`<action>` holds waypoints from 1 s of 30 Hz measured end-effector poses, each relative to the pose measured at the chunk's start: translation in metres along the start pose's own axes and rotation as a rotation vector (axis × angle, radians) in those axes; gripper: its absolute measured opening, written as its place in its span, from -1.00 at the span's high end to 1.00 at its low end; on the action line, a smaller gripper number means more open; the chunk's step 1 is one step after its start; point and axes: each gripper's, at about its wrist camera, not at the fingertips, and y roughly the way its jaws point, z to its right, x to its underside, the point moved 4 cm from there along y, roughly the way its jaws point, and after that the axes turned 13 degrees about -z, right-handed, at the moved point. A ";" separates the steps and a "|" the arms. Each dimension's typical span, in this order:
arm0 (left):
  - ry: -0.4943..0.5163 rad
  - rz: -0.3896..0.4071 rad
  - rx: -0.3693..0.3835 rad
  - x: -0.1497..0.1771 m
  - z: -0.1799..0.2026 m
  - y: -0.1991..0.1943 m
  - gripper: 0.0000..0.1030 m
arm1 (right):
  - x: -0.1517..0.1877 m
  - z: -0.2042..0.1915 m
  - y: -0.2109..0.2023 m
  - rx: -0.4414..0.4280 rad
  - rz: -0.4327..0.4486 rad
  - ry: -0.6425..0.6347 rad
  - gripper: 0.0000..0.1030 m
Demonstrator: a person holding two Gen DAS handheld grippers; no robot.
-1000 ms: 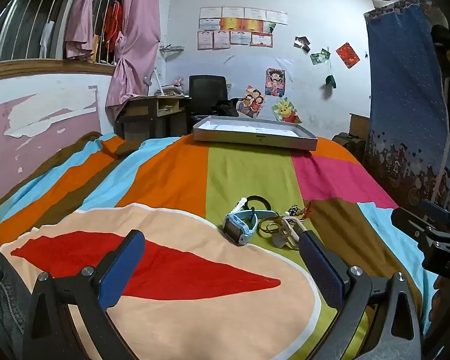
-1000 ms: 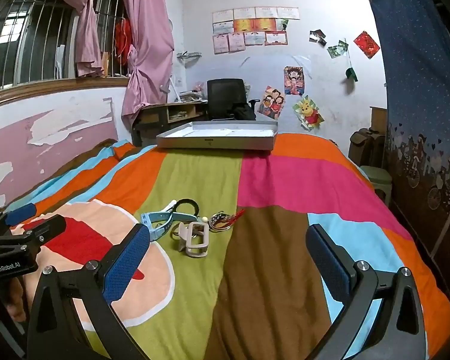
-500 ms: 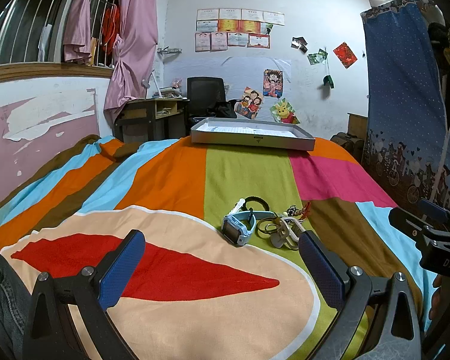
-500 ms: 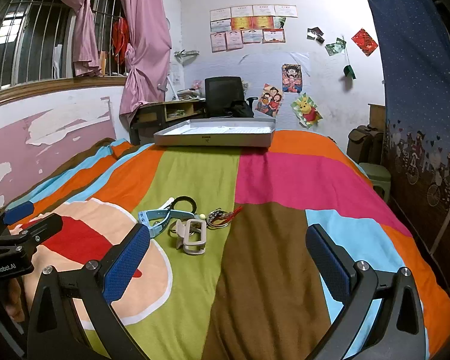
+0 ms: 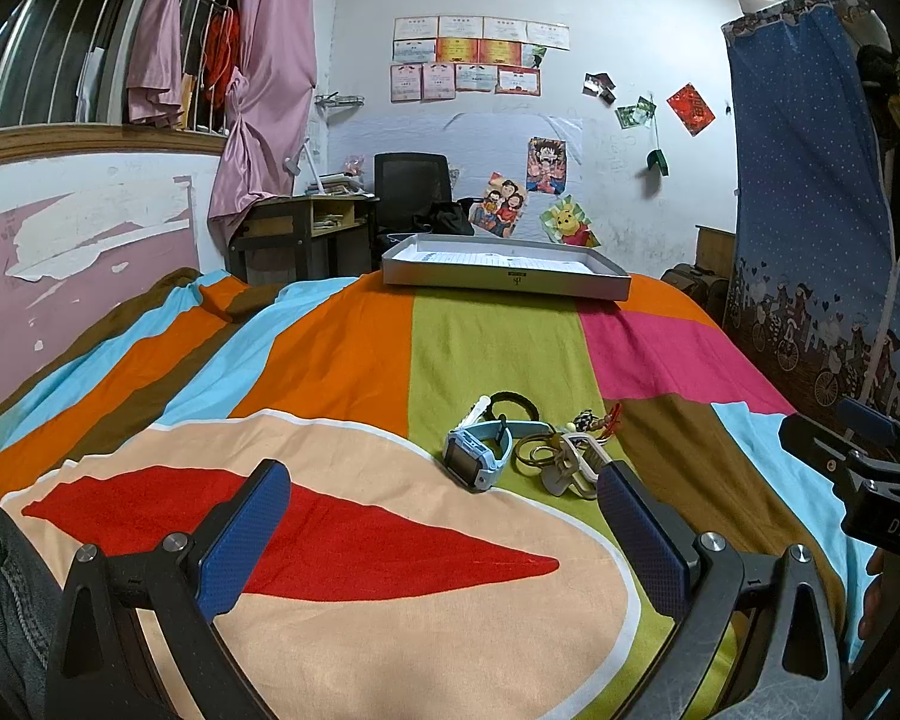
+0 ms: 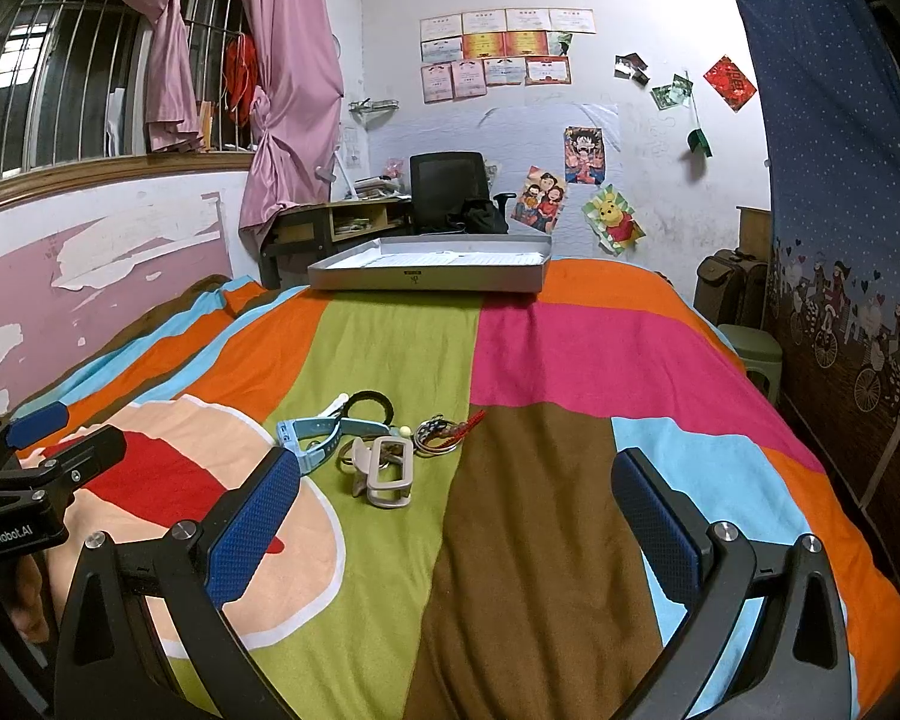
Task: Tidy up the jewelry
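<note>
A small heap of jewelry lies on the green stripe of the bedspread: a light blue watch (image 5: 477, 457) (image 6: 307, 437), a beige hair claw (image 5: 572, 468) (image 6: 388, 470), a black band (image 5: 513, 404) (image 6: 369, 404), metal rings (image 5: 533, 453) and a beaded bracelet with red tassel (image 6: 444, 434). A shallow grey box (image 5: 506, 276) (image 6: 431, 273) sits at the far end of the bed. My left gripper (image 5: 444, 525) is open and empty, just short of the heap. My right gripper (image 6: 456, 519) is open and empty, to the right of the heap.
The bed is covered by a striped multicolour spread (image 6: 576, 354). A desk and black chair (image 6: 447, 192) stand behind the bed. A blue curtain (image 6: 840, 192) hangs on the right. A green stool (image 6: 753, 354) stands beside the bed.
Both views have shifted very slightly toward the heap. Both grippers stay open and the jewelry has not moved.
</note>
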 end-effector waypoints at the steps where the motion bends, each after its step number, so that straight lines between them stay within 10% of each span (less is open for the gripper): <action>1: 0.000 0.000 0.000 0.000 0.001 0.000 -1.00 | 0.000 0.000 0.000 0.000 0.000 0.000 -0.98; 30: -0.001 0.000 0.000 -0.002 -0.003 0.000 -1.00 | -0.002 -0.002 -0.002 0.000 0.000 0.003 -0.98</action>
